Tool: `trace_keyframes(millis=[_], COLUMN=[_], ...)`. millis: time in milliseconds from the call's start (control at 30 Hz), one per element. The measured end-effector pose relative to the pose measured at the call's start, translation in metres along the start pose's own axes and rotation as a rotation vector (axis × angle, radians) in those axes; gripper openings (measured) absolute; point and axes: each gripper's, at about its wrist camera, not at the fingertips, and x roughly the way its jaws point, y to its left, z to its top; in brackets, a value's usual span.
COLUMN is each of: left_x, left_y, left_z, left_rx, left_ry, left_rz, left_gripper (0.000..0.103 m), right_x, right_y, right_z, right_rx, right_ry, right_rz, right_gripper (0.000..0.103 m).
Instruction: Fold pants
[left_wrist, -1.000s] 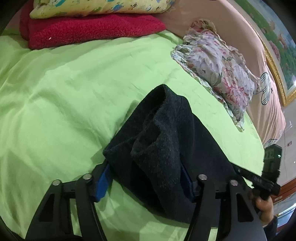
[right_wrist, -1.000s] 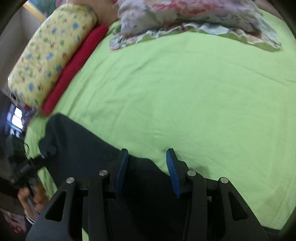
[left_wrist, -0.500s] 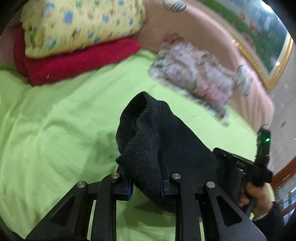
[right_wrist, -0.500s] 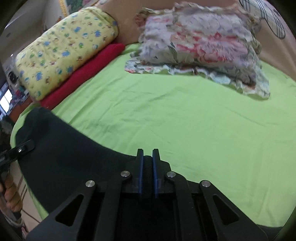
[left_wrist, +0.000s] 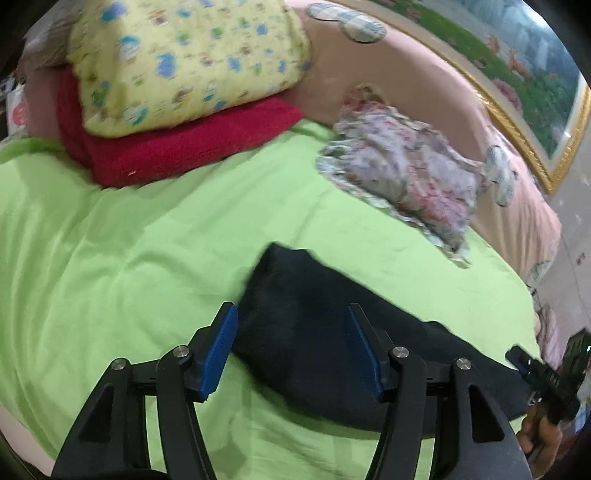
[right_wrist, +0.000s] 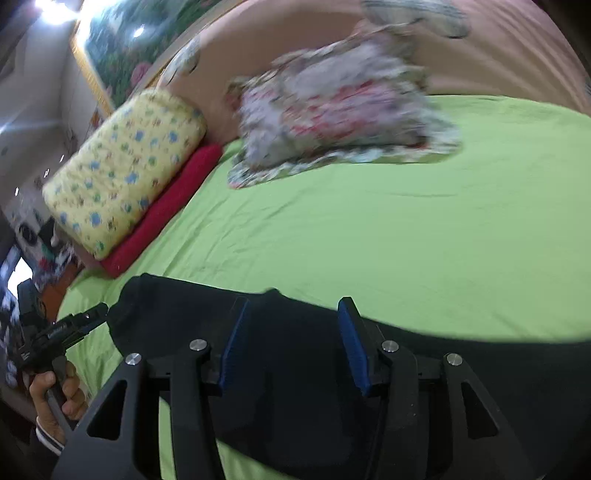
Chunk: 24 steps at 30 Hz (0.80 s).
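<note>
The dark pants (left_wrist: 314, 332) lie folded on the green bed sheet (left_wrist: 129, 258). My left gripper (left_wrist: 291, 332) is open, its blue pads either side of the pants' near end, just above the cloth. The pants also show in the right wrist view (right_wrist: 295, 350). My right gripper (right_wrist: 291, 332) is open over them, holding nothing. The other gripper shows at the right edge of the left wrist view (left_wrist: 546, 376) and at the left edge of the right wrist view (right_wrist: 62, 328).
A yellow patterned pillow (left_wrist: 184, 62) rests on a red blanket (left_wrist: 177, 144) at the head of the bed. A floral pillow (left_wrist: 406, 177) leans on the pink headboard (left_wrist: 424, 85). A framed picture (left_wrist: 524, 66) hangs above.
Both grippers were shut on the pants half a second ago and have opened, letting the cloth drop flat on the sheet. Both have pulled back a little.
</note>
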Motion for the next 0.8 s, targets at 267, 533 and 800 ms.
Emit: trace_keyframes(millis=[267,533,800], left_x=[0.008,0.02,0.032], left_y=[-0.087,-0.163,-0.231], left_z=[-0.012,-0.042,-0.071], left_rx=[0.136,0.252,0.367], left_ry=[0.055,0.151,0.235], left_rz=[-0.126,-0.225,-0.302], left_gripper=[0.067,0.071,0.075], right_x=[-0.07,-0.123,-0.158], right_y=[-0.067,-0.107,-0.15], right_z=[-0.043,-0.078,-0.099], right_rx=[0.163,0.268,0.4], right_ry=[-0.037,-0.087,-0.15], right_rz=[-0.081,-0.115,-0.17], right_gripper=[0.051,0.052,0.056])
